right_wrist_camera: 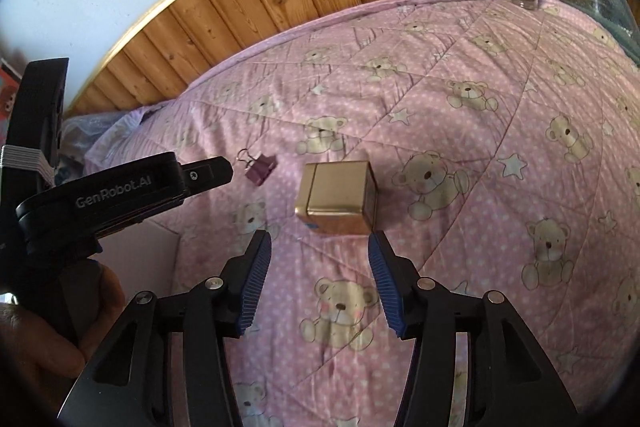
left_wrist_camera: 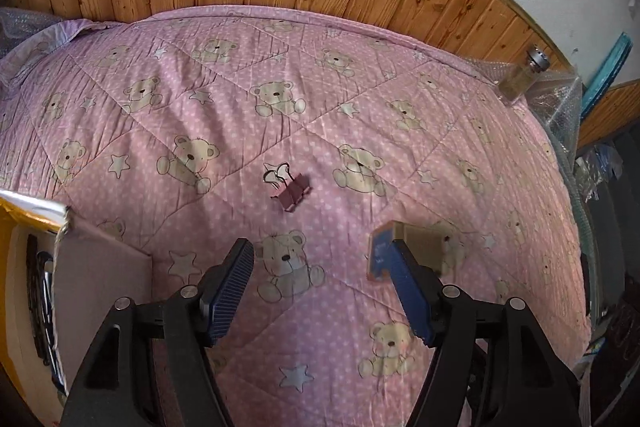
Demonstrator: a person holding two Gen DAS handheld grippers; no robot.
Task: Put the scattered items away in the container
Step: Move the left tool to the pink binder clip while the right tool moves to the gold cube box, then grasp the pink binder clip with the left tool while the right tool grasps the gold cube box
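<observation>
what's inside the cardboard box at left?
In the left wrist view the cardboard box shows only a sliver of its interior: dark, ridged items against the yellow inner wall. Its near flap covers the rest, so the contents can't be identified.

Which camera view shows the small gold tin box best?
The right wrist view: the gold tin box sits unobstructed ahead of the open right gripper, lid and front wall both visible. In the left wrist view the box is partly hidden behind one finger of the open left gripper.
</observation>
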